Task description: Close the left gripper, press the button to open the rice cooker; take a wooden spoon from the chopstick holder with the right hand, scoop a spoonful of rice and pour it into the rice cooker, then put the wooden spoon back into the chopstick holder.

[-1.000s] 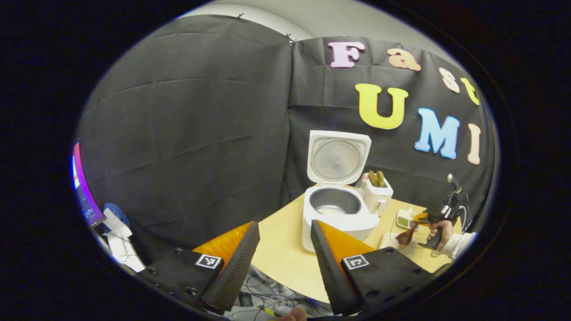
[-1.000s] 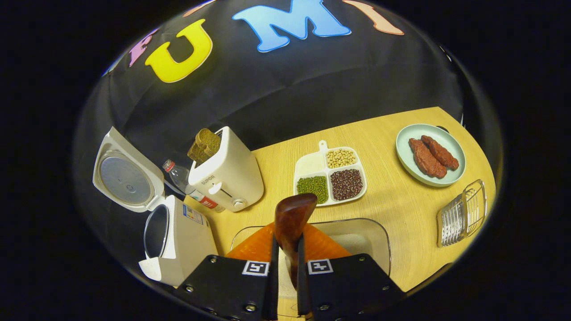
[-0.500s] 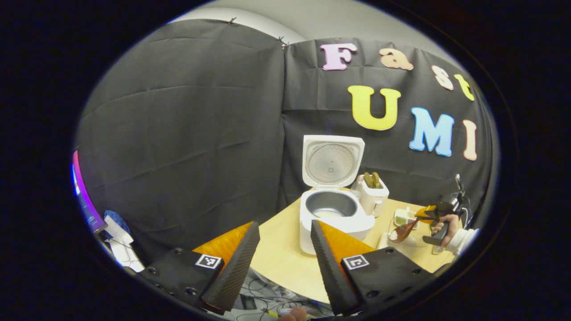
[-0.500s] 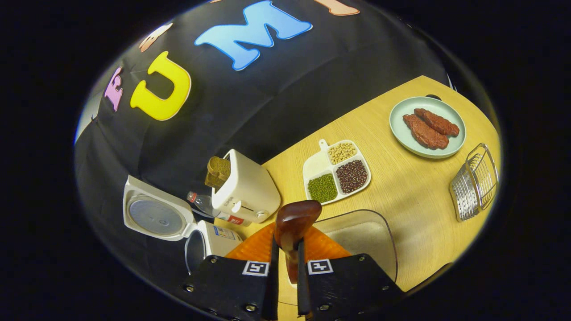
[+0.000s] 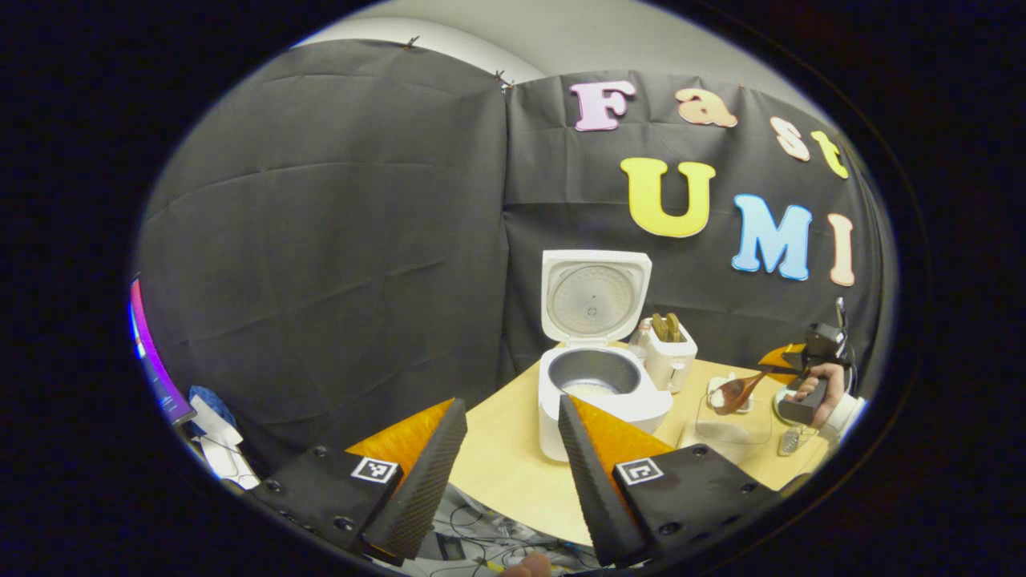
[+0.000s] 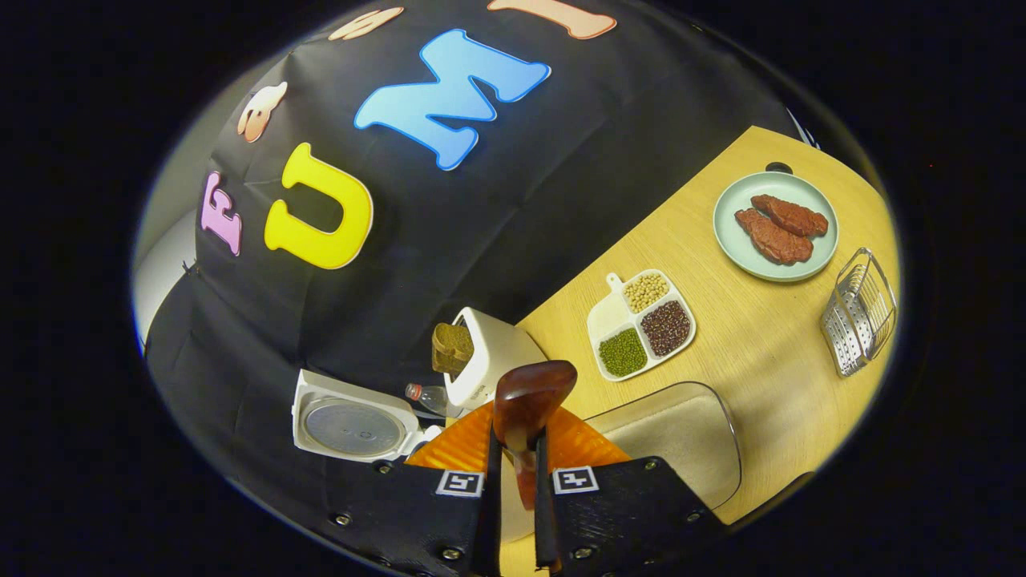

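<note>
The white rice cooker [image 5: 597,393] stands open on the wooden table [image 5: 505,465], its lid [image 5: 593,292] upright and some rice in the pot. My left gripper [image 5: 511,405] hangs open at the table's near edge, short of the cooker. Far right, a hand holds my right gripper [image 5: 789,359], shut on the wooden spoon [image 5: 733,390] above the clear rice container [image 5: 725,429]; a little white rice lies in the spoon's bowl. In the right gripper view, my gripper [image 6: 517,449] clamps the spoon [image 6: 525,397] over the container [image 6: 673,437], with the cooker lid [image 6: 349,425] lower left.
A toaster [image 6: 489,357] with bread and a bottle [image 6: 425,394] stand beside the cooker. A divided tray of beans [image 6: 641,324], a plate of meat [image 6: 776,226] and a wire metal holder [image 6: 858,312] sit farther along the table [image 6: 745,361].
My right gripper has lifted the spoon up out of the rice container and rolled, so the cooker slid lower in its view. The left gripper drew back slightly, still open.
</note>
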Available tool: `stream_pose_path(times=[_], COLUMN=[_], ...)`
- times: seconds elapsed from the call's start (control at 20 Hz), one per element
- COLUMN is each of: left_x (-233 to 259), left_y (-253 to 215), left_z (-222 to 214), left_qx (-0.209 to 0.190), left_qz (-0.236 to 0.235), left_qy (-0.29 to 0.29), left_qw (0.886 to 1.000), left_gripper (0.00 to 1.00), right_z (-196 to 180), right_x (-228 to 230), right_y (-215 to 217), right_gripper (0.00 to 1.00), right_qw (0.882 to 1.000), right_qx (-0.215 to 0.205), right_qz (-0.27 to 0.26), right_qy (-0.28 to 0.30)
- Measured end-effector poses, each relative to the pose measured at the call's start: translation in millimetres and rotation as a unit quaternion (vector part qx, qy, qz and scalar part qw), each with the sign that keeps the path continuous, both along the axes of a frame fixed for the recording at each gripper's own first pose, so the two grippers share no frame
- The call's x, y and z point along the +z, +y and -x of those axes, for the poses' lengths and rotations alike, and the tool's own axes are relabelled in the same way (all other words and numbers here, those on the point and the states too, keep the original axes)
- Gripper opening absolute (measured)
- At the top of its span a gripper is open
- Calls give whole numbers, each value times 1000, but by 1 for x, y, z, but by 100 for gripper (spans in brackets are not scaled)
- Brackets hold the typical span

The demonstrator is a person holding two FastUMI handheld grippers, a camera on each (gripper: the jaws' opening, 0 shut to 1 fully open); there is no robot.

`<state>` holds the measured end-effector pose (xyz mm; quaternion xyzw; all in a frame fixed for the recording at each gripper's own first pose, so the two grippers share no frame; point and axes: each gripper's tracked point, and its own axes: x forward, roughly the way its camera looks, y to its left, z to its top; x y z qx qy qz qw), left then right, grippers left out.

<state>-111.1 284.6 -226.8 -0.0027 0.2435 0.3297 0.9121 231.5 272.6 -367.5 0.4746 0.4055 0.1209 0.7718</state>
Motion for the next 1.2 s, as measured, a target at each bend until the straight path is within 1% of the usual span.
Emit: stream_pose_path(times=[0.05, 0.1, 0.15, 0.2, 0.25, 0.4, 0.55, 0.6, 0.7, 0.8, 0.85, 0.9, 0.95, 1.05, 1.1, 1.15, 1.2], left_x=[-1, -1, 0, 0, 0, 6, 16, 18, 20, 20, 20, 20, 20, 17, 17, 18, 18], left_y=[0, 0, 0, -1, 0, 3, 7, 9, 14, 15, 16, 16, 15, 17, 18, 19, 21], left_z=[0, 0, 0, 0, 1, 4, 13, 16, 20, 26, 28, 31, 35, 44, 48, 52, 56], left_qx=[-1, -1, -1, 0, 1, 5, 10, 12, 20, 29, 34, 39, 43, 52, 57, 62, 68], left_qz=[0, 0, 1, 3, 4, -4, -18, -21, -23, -17, -16, -15, -14, -17, -19, -20, -19], left_qy=[0, -1, -2, -2, -2, -5, -5, -6, -8, -13, -15, -16, -15, -10, -8, -6, -6], left_qw=[1000, 1000, 1000, 1000, 1000, 1000, 1000, 1000, 999, 999, 999, 999, 999, 998, 998, 998, 997], left_gripper=[78, 84, 78, 89, 84, 83, 83, 78, 78, 89, 84, 84, 78, 84, 78, 89, 78], right_z=[0, 0, 0, 1, -1, 0, -5, -3, -1, 0, 0, 2, 2, 3, 5, 5, 7], right_x=[7, 16, 24, 34, 42, 74, 97, 104, 113, 112, 111, 107, 104, 95, 90, 86, 82], right_y=[0, 2, 5, 10, 16, 49, 92, 109, 140, 168, 181, 196, 206, 228, 238, 246, 254], right_gripper=[17, 17, 17, 17, 17, 17, 17, 17, 17, 17, 17, 17, 17, 17, 17, 17, 17], right_qw=[1000, 1000, 1000, 999, 999, 997, 995, 994, 992, 990, 989, 987, 986, 980, 975, 970, 964], right_qx=[-1, -2, -3, -4, -4, 11, 39, 51, 74, 95, 104, 115, 125, 151, 166, 180, 194], right_qz=[-7, -16, -25, -33, -42, -66, -72, -68, -54, -38, -32, -23, -11, 20, 36, 54, 70], right_qy=[-4, -8, -10, -13, -16, -32, -59, -70, -88, -99, -103, -107, -113, -131, -141, -154, -166])
